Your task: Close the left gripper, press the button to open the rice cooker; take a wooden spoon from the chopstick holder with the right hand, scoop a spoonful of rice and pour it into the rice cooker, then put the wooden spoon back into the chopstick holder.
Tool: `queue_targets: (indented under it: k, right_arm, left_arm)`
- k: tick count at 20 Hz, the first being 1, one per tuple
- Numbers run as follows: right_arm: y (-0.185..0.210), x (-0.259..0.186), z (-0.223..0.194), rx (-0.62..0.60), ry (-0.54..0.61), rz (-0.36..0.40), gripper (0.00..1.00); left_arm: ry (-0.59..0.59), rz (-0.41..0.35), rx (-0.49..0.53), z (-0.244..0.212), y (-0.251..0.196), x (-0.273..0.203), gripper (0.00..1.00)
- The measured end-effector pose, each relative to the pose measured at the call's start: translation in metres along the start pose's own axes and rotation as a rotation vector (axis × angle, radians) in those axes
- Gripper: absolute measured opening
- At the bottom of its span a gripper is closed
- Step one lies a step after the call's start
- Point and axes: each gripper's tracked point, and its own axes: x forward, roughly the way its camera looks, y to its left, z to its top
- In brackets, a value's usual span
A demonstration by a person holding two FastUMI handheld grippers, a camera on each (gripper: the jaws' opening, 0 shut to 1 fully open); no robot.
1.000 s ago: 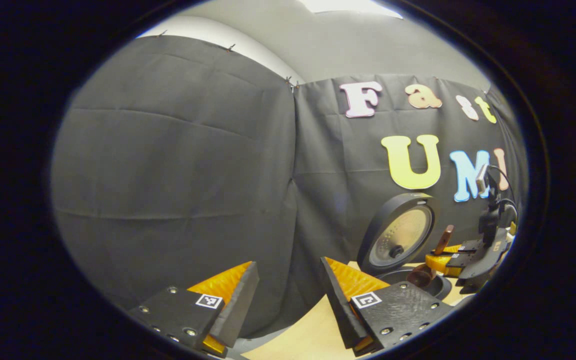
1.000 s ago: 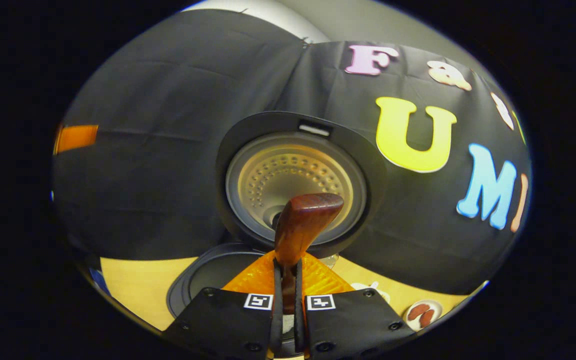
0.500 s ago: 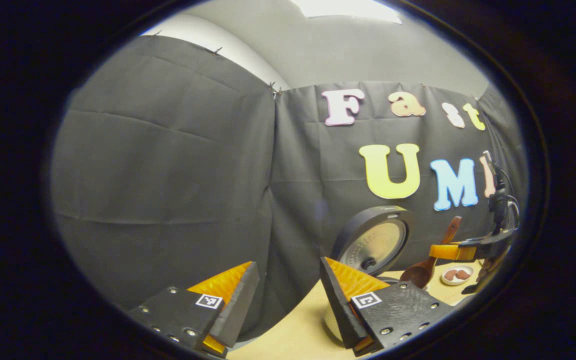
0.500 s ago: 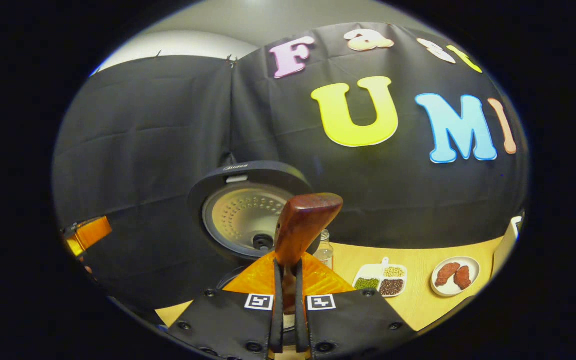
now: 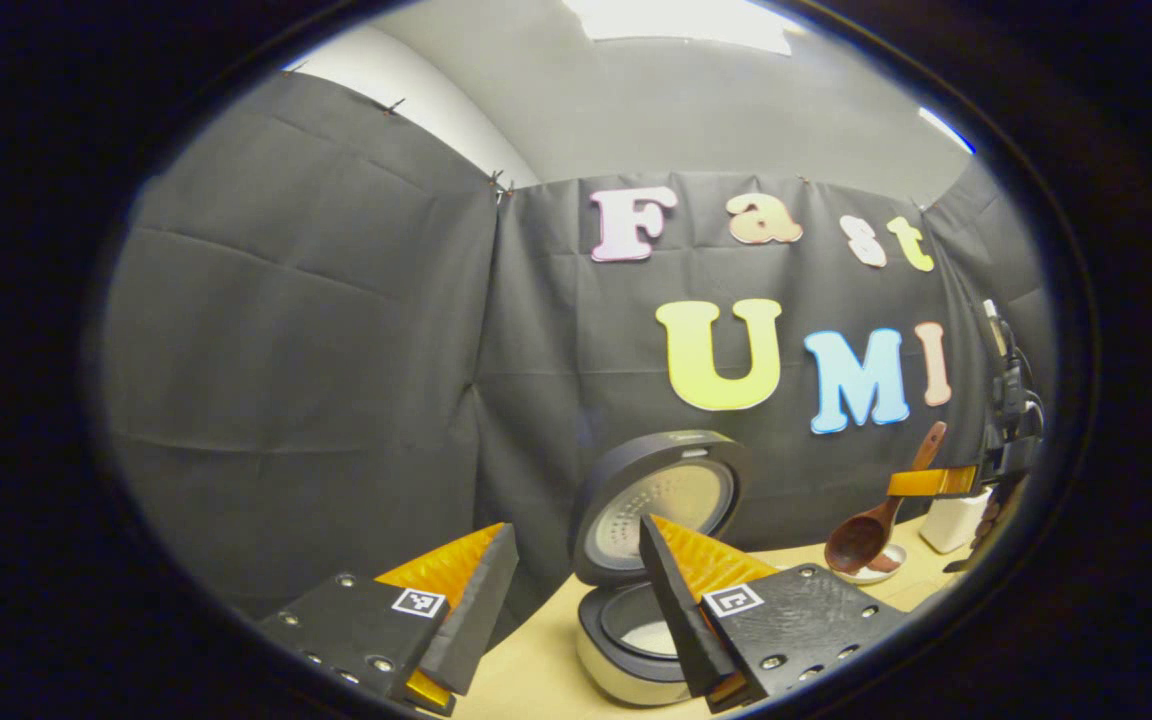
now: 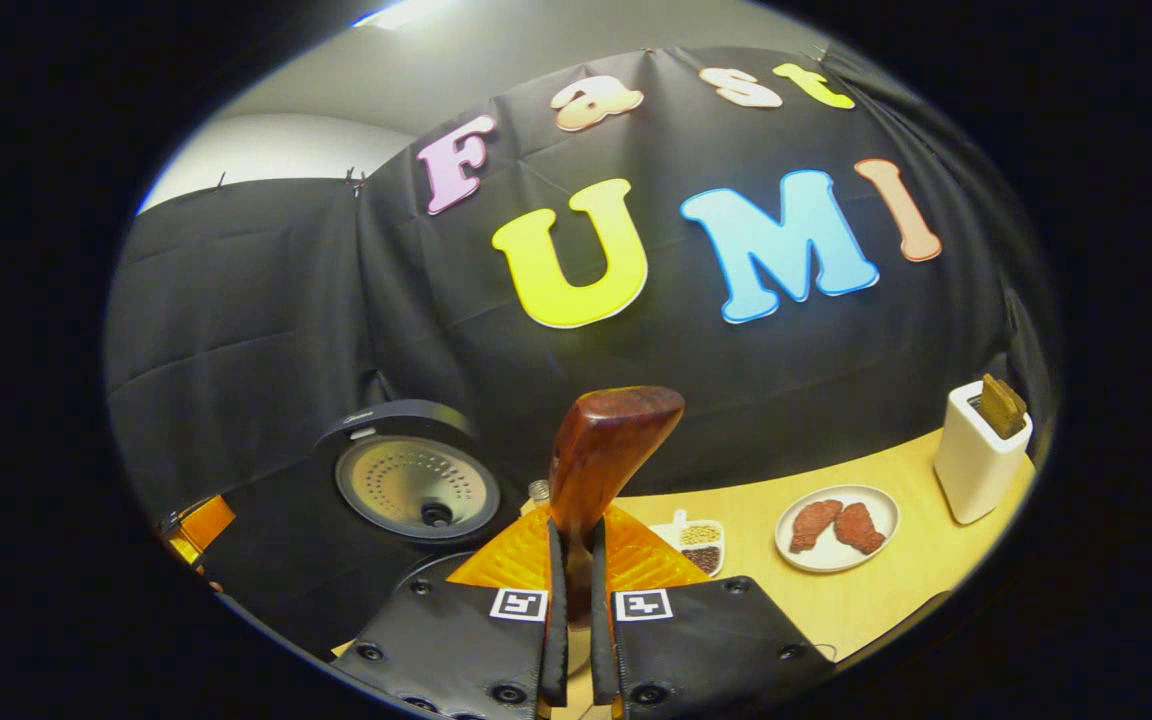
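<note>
- Black cloth (image 5: 336, 330) covers the booth's walls behind a light wooden counter (image 6: 866, 590).
- On the counter stands the rice cooker (image 5: 636, 650), its lid (image 5: 656, 505) raised upright. Something white lies at the bottom of its inner pot in the left gripper view.
- In the right gripper view the open lid (image 6: 406, 485) is at the lower left, with its perforated metal inner plate facing the camera.
- The left hand-held gripper (image 5: 576, 590) has its fingers spread well apart and holds nothing. It hangs just in front of the rice cooker.
- The right hand-held gripper (image 6: 576, 570) is clamped on the handle of the wooden spoon (image 6: 601, 455); both fingers press on it, and the end of the handle rises above them.
- In the left gripper view this same right hand-held gripper (image 5: 926, 483) is far to the right, above the counter. The wooden spoon (image 5: 861, 535) hangs from it tilted, bowl down and to the left. I cannot tell if rice is in the bowl.
- A white chopstick holder (image 6: 981, 455) stands at the right end of the counter, well apart from the rice cooker. A brown wooden piece sticks out of its top.
- Between them lies a white plate (image 6: 801, 555) with two reddish-brown pieces of food.
- Beside the plate a small white divided dish (image 6: 698, 543) holds grains, light and dark, partly hidden by the right hand-held gripper.
</note>
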Motion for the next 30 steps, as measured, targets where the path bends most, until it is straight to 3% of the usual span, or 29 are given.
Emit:
queue_targets:
  k: [7,20,24,25,30]
  right_arm:
    - [-0.081,-0.046,0.008,0.041,-0.014,-0.135,0.11]
    - [-0.192,-0.139,-0.003,0.044,-0.003,-0.335,0.11]
    - [-0.219,-0.168,-0.017,0.056,0.026,-0.385,0.07]
    - [-0.226,-0.175,-0.022,0.061,0.035,-0.397,0.11]
    - [-0.252,-0.200,-0.052,0.073,0.096,-0.442,0.11]
  left_arm:
    - [-0.011,-0.075,-0.006,0.009,-0.046,0.000,0.77]
    - [-0.019,-0.165,-0.022,0.019,-0.113,-0.009,0.78]
    - [-0.025,-0.176,-0.017,0.023,-0.126,-0.015,0.78]
    - [-0.025,-0.178,-0.016,0.024,-0.129,-0.016,0.78]
    - [-0.023,-0.185,-0.013,0.025,-0.139,-0.024,0.78]
